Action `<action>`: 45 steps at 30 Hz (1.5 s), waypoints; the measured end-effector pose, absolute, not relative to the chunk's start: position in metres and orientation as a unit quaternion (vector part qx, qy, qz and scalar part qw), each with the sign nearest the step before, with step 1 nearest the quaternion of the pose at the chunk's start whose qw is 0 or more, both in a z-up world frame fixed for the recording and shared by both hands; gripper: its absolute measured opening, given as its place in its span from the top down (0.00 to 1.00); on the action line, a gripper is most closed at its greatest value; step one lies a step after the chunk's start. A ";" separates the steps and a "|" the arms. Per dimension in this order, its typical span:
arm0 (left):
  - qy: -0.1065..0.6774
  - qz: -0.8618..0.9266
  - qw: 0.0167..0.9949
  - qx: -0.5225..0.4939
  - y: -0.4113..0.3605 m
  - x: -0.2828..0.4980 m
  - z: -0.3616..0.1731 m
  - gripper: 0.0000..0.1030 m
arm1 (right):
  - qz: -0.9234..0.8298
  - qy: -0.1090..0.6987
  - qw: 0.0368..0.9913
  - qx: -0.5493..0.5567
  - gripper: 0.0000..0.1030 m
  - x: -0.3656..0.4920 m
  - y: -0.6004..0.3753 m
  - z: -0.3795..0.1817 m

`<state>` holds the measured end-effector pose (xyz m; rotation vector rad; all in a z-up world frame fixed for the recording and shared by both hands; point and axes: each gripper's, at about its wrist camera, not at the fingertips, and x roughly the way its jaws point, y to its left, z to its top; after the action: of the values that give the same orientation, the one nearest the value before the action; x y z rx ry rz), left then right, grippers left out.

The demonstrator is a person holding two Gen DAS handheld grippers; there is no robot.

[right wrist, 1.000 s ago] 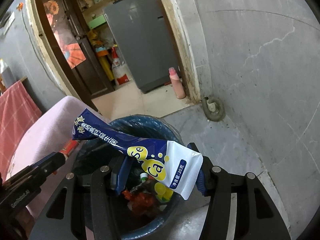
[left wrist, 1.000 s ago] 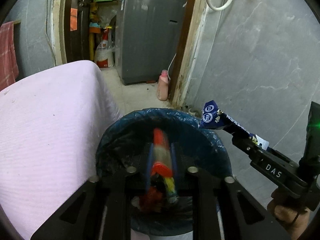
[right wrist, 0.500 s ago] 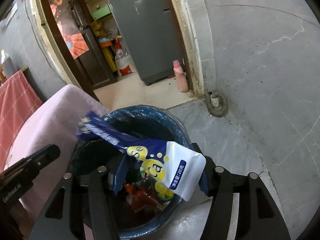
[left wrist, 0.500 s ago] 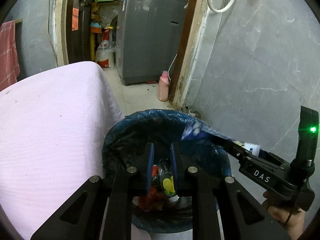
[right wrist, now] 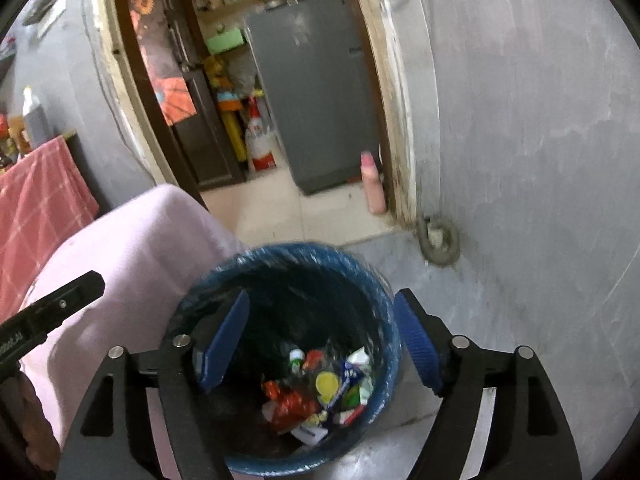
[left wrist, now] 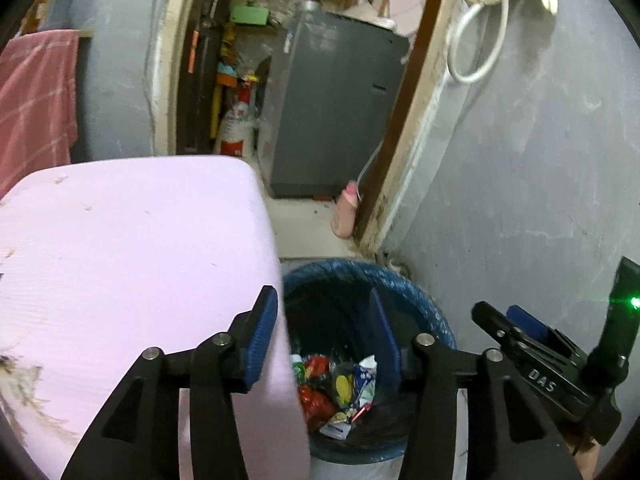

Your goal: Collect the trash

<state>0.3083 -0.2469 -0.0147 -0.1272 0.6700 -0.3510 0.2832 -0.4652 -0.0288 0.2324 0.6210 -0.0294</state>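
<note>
Both grippers hang above the blue-lined trash bin [right wrist: 384, 320] with nothing between their blue pads. The left gripper [left wrist: 322, 336] has just been opening and stands released, one finger over the pink-covered surface [left wrist: 120, 248] beside the bin. The right gripper [right wrist: 322, 344], also just opening, gapes wide over the bin. The wrappers [right wrist: 320, 400] lie in a heap on the bin's bottom.

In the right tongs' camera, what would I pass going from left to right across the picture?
Red checked cloth → pink cover → blue-lined bin → pink bottle → grey wall.
</note>
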 end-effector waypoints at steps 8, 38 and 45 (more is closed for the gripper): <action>0.283 -0.153 0.944 -0.073 -0.221 0.292 0.014 0.31 | -0.014 0.240 0.965 0.107 0.14 0.265 -0.449 -0.001; 0.178 -0.108 0.977 -0.054 -0.133 0.183 0.051 0.04 | -0.006 0.132 0.989 0.073 0.00 0.166 -0.380 0.060; 0.172 -0.108 0.978 -0.042 -0.119 0.150 0.050 0.03 | -0.006 0.119 0.990 0.079 0.00 0.129 -0.361 0.066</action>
<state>0.1498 -0.1190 0.0505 -0.0849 0.3474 -0.2181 0.1287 -0.3606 0.0662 0.1595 0.2391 -0.0115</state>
